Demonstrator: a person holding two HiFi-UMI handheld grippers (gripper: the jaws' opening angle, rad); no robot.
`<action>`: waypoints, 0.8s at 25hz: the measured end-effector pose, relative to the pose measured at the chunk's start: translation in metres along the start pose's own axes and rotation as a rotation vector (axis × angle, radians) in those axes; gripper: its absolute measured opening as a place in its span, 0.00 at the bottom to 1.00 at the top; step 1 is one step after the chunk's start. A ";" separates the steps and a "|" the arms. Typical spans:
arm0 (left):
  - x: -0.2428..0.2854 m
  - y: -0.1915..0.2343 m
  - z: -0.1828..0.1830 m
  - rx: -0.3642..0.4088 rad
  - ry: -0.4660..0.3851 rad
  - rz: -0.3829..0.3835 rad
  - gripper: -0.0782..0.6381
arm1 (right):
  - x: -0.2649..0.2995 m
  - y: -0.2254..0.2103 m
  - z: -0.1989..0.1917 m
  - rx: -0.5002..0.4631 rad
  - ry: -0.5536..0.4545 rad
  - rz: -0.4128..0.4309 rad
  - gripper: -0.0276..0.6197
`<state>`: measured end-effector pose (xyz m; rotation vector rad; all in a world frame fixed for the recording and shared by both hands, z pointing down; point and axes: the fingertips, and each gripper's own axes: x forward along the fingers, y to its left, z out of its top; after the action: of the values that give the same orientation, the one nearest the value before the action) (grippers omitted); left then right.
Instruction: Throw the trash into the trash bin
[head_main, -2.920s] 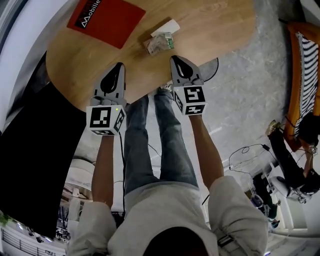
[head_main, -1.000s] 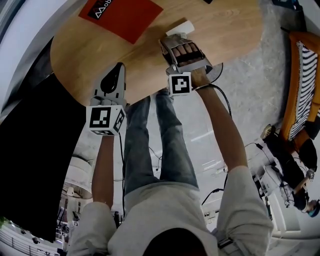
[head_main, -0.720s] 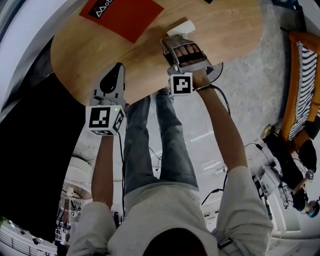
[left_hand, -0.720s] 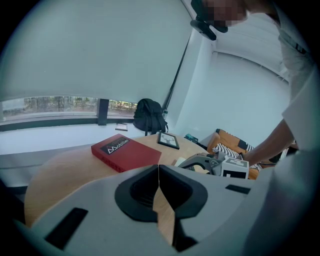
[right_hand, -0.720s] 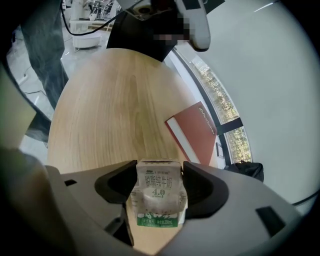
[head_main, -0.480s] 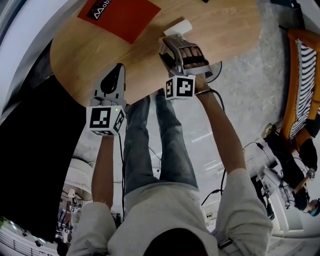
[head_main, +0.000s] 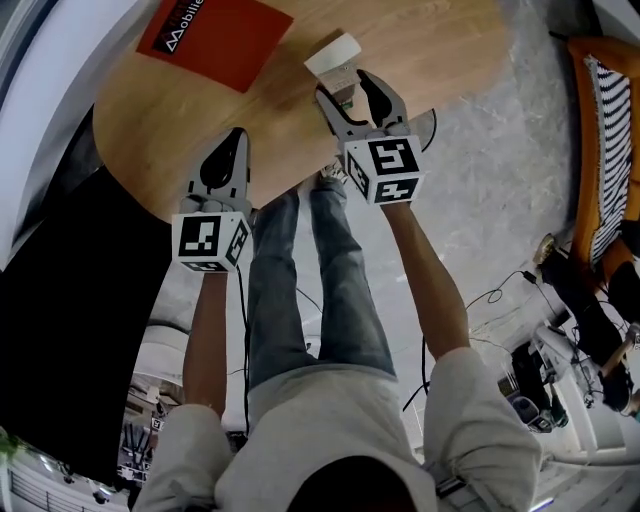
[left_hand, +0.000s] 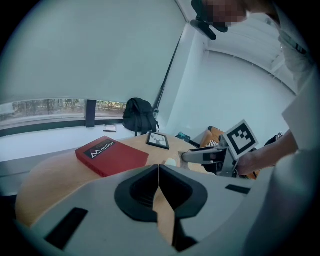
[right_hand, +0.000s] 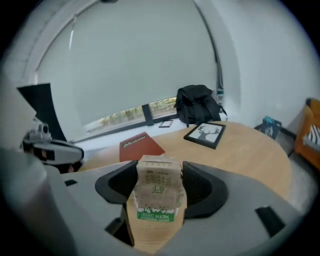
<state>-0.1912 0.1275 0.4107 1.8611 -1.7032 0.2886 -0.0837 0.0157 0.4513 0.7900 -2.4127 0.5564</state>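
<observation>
A brown and green milk carton (right_hand: 156, 192) stands upright between the pads of my right gripper (right_hand: 159, 172), whose jaws have just been closing on it. In the head view that gripper (head_main: 346, 88) is above the wooden table (head_main: 440, 50), with the carton's pale top (head_main: 334, 54) sticking out past the fingertips. My left gripper (head_main: 235, 135) hovers at the table's near edge. Its jaws (left_hand: 159, 167) are shut with nothing between them. I see no trash bin in any view.
A red book (head_main: 215, 28) lies on the table's far left. A framed deer picture (right_hand: 205, 134) and a black backpack (right_hand: 197, 104) are at the far side. An orange chair with a striped cushion (head_main: 600, 120) stands to the right. A large black surface (head_main: 60, 300) lies left of the table.
The right gripper reached the carton lying on the table, closed on it, rolled from sideways to upright and lifted it off the wood. The left gripper has barely moved.
</observation>
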 end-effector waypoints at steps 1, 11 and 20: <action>0.002 -0.003 0.000 0.005 0.003 -0.007 0.14 | -0.006 -0.008 0.000 0.073 -0.023 -0.012 0.50; 0.034 -0.053 0.004 0.067 0.035 -0.104 0.14 | -0.087 -0.105 -0.041 0.326 -0.104 -0.263 0.50; 0.076 -0.124 0.008 0.157 0.080 -0.249 0.14 | -0.163 -0.181 -0.114 0.434 -0.080 -0.485 0.50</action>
<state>-0.0615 0.0601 0.4105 2.1213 -1.4119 0.3987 0.1829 0.0083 0.4796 1.5486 -2.0728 0.8656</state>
